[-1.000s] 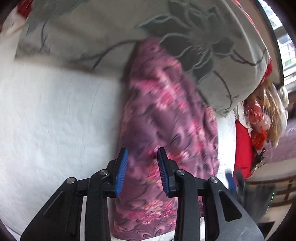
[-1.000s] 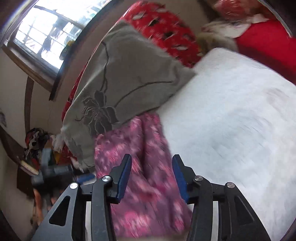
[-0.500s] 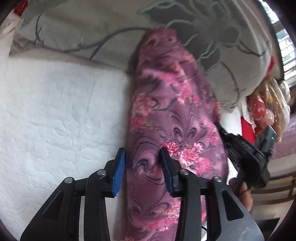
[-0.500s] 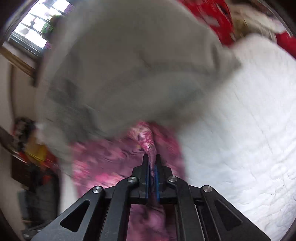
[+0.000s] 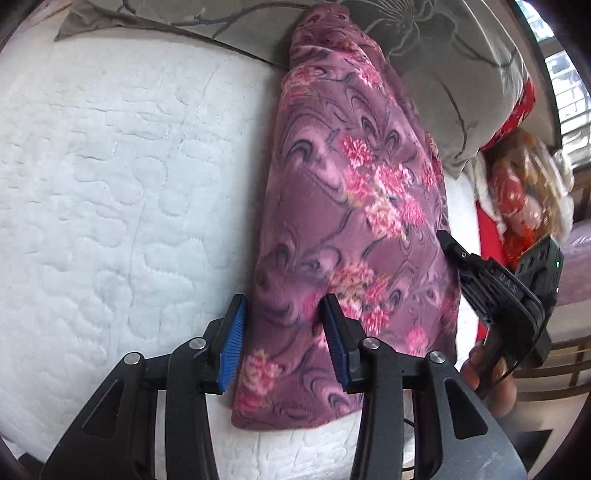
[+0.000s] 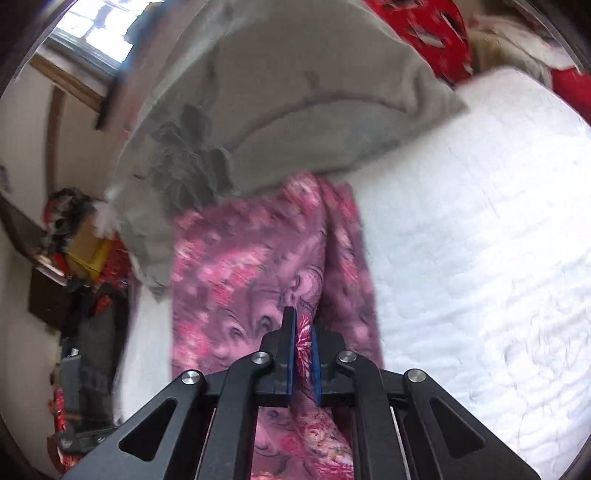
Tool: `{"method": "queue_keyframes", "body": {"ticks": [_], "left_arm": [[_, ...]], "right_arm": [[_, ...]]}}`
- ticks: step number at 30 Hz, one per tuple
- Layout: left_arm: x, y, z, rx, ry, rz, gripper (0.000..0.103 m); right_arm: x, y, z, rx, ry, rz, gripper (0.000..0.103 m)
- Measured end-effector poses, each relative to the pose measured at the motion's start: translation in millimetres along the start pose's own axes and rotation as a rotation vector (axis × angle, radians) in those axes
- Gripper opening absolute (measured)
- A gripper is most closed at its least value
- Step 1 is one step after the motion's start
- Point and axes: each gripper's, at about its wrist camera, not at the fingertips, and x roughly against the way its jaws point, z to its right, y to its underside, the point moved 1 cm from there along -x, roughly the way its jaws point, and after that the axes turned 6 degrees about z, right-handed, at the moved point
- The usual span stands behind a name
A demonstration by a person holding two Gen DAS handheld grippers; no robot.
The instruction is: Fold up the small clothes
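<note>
A purple fleece garment with pink flowers lies lengthwise on the white quilted bed, its far end against a grey pillow. My left gripper is open, its blue pads astride the garment's near left edge. My right gripper is shut on a fold of the same garment and shows in the left wrist view at the garment's right edge, with the hand under it.
A grey pillow with a dark flower print lies behind the garment. Red bedding and a doll are beyond it. Cluttered shelves and boxes stand past the bed's edge.
My right gripper has closed on a fold of the garment and lifted it slightly. My left gripper has moved forward over the garment's near left edge, still open.
</note>
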Motion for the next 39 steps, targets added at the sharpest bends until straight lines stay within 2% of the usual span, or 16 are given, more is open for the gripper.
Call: {"method": "queue_keyframes", "body": {"ticks": [4,5,7,9,10,11,13,15,20,25,29,32,36,37,38,39], "left_arm": [[9,10,11,-0.07,-0.052,0.025,0.039],[8,12,12,-0.075,-0.062,0.026,0.039],[8,17,10,-0.06,-0.066,0.016,0.039],[11,17,6,-0.049,-0.071,0.016,0.039],[10,18,12,-0.049,-0.078,0.018,0.039],[10,20,16,-0.052,-0.083,0.022,0.039],[12,20,18,-0.065,-0.096,0.032,0.039],[15,21,18,-0.08,-0.109,0.044,0.039],[15,17,19,-0.1,-0.137,0.041,0.039],[22,-9,20,-0.1,-0.105,0.073,0.039],[19,-58,29,-0.081,-0.069,0.094,0.04],[7,-96,39,-0.084,-0.076,0.092,0.045],[-13,-123,44,-0.074,-0.066,0.061,0.045],[-19,-129,45,-0.078,-0.068,0.054,0.045],[-23,-134,46,-0.089,-0.076,0.059,0.045],[-24,-136,46,-0.099,-0.084,0.073,0.045]], "right_arm": [[29,6,2,-0.006,-0.089,-0.008,0.017],[34,12,3,0.005,-0.102,-0.026,0.027],[42,29,9,0.031,-0.08,-0.066,0.037],[43,46,14,0.05,-0.065,-0.125,0.036],[47,54,20,0.062,-0.054,-0.119,0.027],[55,57,19,0.077,-0.047,-0.095,0.008],[77,57,16,0.086,-0.105,-0.02,0.006],[90,60,20,0.09,-0.104,0.043,0.006],[49,71,34,0.096,0.003,-0.051,0.007],[62,42,18,0.11,-0.002,0.001,0.016],[52,-1,9,0.054,-0.006,0.075,0.04],[17,-34,2,-0.01,-0.006,0.078,0.041],[-34,-58,-4,-0.071,0.012,0.032,0.041],[-42,-60,-5,-0.076,0.006,0.012,0.038],[-47,-62,-9,-0.069,-0.009,0.01,0.018],[-46,-66,-15,-0.041,-0.022,0.031,0.004]]}}
